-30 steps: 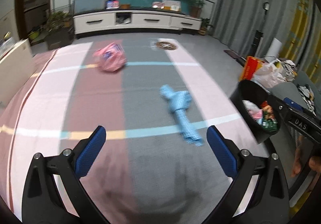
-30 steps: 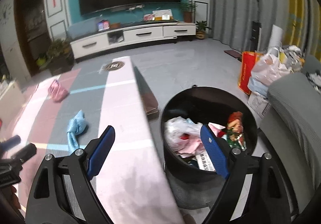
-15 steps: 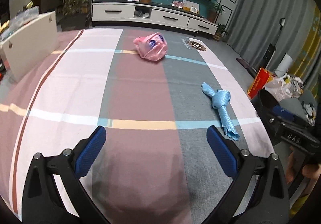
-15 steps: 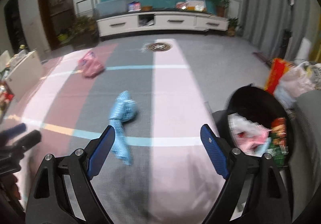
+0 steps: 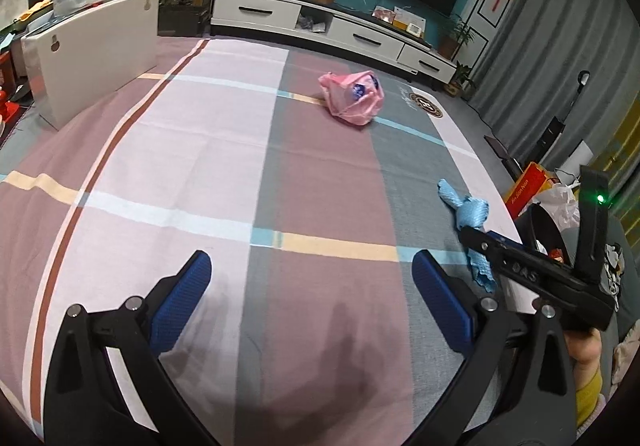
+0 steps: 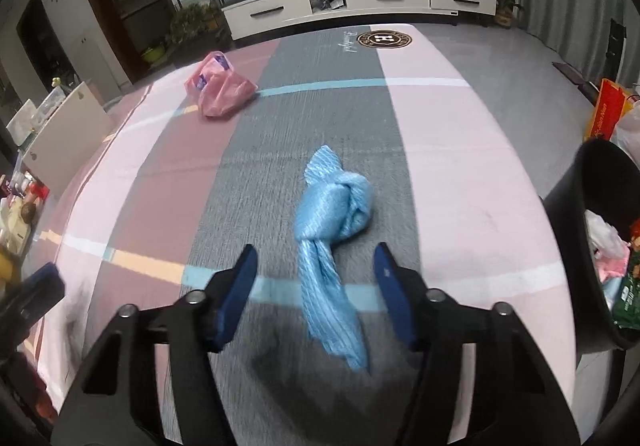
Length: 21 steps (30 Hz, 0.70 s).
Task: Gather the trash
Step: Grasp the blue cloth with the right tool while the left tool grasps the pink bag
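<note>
Between your right tongs (image 6: 316, 286), which are closing w/ pads not yet touching it, lies the knotted blue cloth (image 6: 332, 214) on the striped bed cover (image 6: 460, 150). Your left tongs (image 5: 312, 298) are spread wide, nothing in them. Pink bag (image 5: 354, 98) sits farther back; black bin (image 6: 588, 214) beside the bed's right edge.

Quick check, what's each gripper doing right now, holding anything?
Left gripper: open, empty, above the striped cloth-covered table.
Right gripper: jaws closing around the knotted light-blue plastic bag, not yet pressing it.
</note>
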Available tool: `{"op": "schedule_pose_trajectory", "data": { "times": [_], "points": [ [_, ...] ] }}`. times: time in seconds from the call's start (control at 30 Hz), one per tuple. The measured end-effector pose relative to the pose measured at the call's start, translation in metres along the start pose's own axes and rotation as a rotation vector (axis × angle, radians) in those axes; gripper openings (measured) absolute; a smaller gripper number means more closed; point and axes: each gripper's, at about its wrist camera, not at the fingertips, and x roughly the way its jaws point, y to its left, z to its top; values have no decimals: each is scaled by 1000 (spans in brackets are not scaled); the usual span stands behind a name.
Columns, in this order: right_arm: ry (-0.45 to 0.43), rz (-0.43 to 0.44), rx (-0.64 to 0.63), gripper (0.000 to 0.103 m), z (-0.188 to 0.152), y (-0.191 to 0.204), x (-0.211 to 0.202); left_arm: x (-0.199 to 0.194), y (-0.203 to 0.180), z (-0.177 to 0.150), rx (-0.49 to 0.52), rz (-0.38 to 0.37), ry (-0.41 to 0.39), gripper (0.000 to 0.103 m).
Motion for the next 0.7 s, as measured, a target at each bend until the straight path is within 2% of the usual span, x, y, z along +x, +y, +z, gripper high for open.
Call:
{"op": "schedule_pose_trajectory", "data": {
  "times": [0.1, 0.17, 0.37, 0.53, 0.7],
  "points": [
    [9, -27, -11, 25, 6, 2, 9, 0, 4, 2, -4, 4, -1, 100],
    [3, -31, -13, 15, 8, 1, 13, 2, 6, 5, -2, 6, 0, 100],
    [-96, 5, 12, 13, 32, -2, 3, 15, 0, 26, -22, -11, -12, 100],
    [-132, 28, 83, 13, 50, -20, 5, 51, -17, 75, -70, -13, -13, 100],
    [-129, 43, 114, 13, 51, -34, 3, 102, -35, 125, -160, -65, 24, 100]
  ]
}}
